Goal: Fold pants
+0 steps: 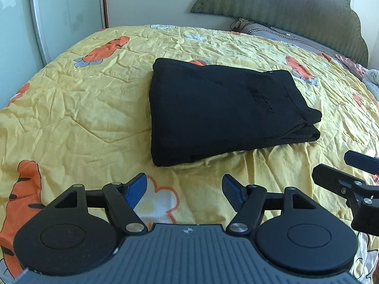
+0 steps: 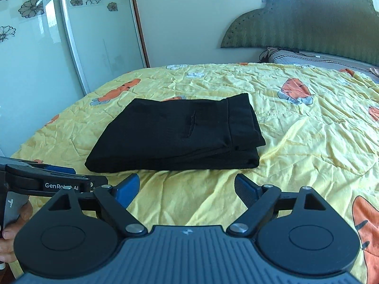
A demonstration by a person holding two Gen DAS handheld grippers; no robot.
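Black pants (image 1: pixel 220 108) lie folded into a compact rectangle on the yellow carrot-print bedspread (image 1: pixel 83 108); they also show in the right wrist view (image 2: pixel 175 135), waistband to the right. My left gripper (image 1: pixel 184 187) is open and empty, hovering over the bedspread just short of the pants' near edge. My right gripper (image 2: pixel 187 187) is open and empty, likewise a little short of the pants. The right gripper shows at the right edge of the left wrist view (image 1: pixel 350 179); the left gripper shows at the left edge of the right wrist view (image 2: pixel 47 177).
A green padded headboard (image 2: pixel 308 23) and a grey pillow (image 2: pixel 308 58) are at the far right. Glass wardrobe doors (image 2: pixel 47 47) with flower decals stand beyond the bed's left side. A hand (image 2: pixel 14 224) holds the left gripper's handle.
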